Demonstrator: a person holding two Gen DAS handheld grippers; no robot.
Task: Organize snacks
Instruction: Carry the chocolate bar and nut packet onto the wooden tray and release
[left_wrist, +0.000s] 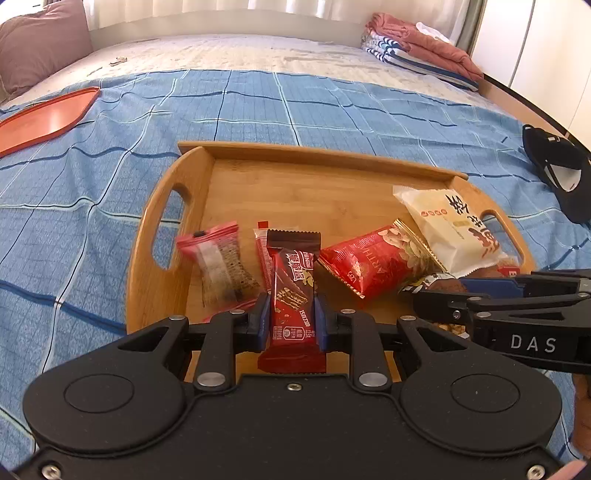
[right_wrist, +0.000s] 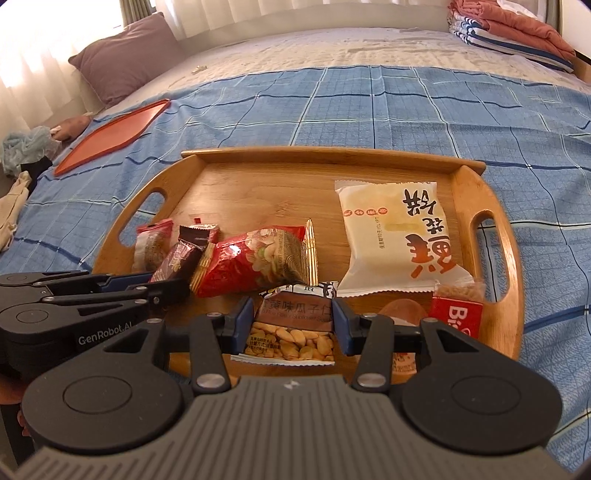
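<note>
A wooden tray lies on the blue bedspread with several snack packs in it. My left gripper is shut on a red-brown wafer bar over the tray's near edge. My right gripper is shut on a sunflower-seed pack at the tray's near edge. In the tray lie a pink sesame bar, a red nut pack, a white cake pack and a red Biscoff pack. Each gripper shows in the other's view, the right and the left.
An orange tray lies on the bed at far left. Folded laundry is stacked at the far right. A pillow sits at the far left. A black cap lies right of the wooden tray.
</note>
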